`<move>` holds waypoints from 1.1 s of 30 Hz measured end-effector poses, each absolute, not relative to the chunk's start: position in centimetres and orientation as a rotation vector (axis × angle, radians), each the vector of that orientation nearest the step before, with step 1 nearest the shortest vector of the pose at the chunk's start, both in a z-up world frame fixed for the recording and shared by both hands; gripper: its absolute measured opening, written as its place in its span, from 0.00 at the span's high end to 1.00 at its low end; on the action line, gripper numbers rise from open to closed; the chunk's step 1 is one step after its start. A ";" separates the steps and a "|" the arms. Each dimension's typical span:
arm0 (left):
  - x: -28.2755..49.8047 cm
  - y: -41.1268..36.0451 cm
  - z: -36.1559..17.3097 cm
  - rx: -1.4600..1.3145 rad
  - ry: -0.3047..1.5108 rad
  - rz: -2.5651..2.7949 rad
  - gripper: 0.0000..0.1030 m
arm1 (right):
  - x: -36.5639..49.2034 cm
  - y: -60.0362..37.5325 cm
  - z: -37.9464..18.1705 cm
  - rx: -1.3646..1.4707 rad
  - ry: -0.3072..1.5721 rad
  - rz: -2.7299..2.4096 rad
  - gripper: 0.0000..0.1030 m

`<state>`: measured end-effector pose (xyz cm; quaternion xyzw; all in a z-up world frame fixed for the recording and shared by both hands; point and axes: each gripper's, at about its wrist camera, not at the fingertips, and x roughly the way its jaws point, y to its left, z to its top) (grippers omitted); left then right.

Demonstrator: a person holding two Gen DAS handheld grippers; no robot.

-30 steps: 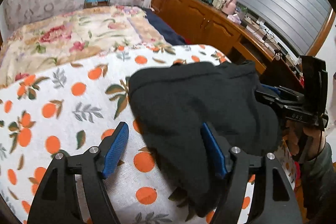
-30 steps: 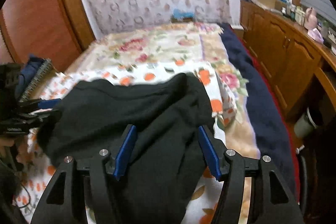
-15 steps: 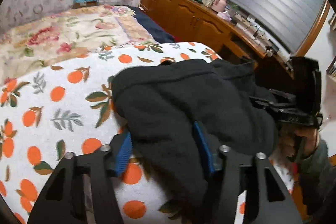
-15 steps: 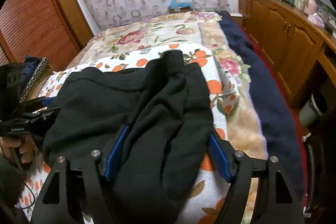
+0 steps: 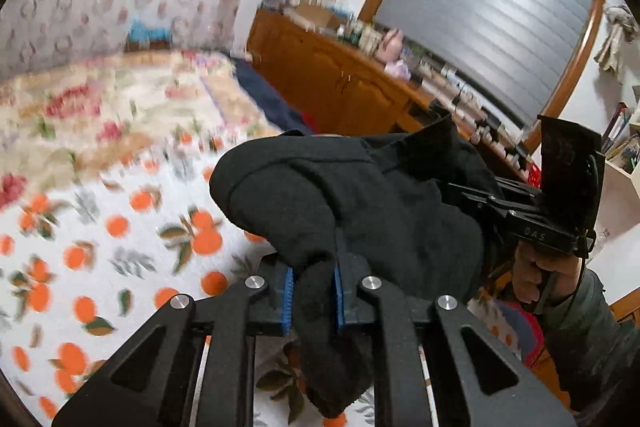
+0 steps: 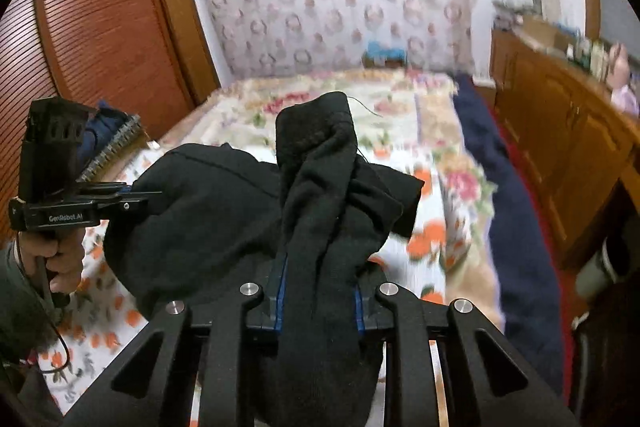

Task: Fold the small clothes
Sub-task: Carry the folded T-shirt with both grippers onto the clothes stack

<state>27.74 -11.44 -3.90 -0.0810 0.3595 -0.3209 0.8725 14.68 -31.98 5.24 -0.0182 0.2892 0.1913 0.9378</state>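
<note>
A black garment (image 5: 360,203) hangs lifted above the orange-print sheet (image 5: 100,247). My left gripper (image 5: 312,291) is shut on one bunched end of it. My right gripper (image 6: 320,295) is shut on the other end; the cloth (image 6: 312,187) bulges up between its blue pads. The right gripper also shows at the right of the left wrist view (image 5: 520,219), and the left gripper shows at the left of the right wrist view (image 6: 100,203). The garment sags in a heap between the two.
The bed (image 6: 340,107) with a floral quilt stretches beyond. A wooden sideboard (image 5: 340,83) with clutter runs along the right. A dark blue blanket (image 6: 516,227) lies along the bed's right edge. A wooden slatted door (image 6: 80,27) stands on the left.
Both grippers have closed on the garment's ends and lifted it off the sheet. The views have tilted up, with motion blur on the bed.
</note>
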 end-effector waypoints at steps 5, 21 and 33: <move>25.1 -8.1 0.7 -0.161 0.633 -0.616 0.85 | 14.1 -30.0 9.6 -0.092 0.498 0.432 0.77; 18.0 10.1 5.4 -0.190 0.451 -0.234 0.85 | 21.6 -13.3 14.6 -0.280 0.364 0.762 0.77; 16.1 18.8 1.4 -0.298 0.437 0.008 0.85 | 34.5 -2.3 13.4 -0.439 0.346 0.992 0.77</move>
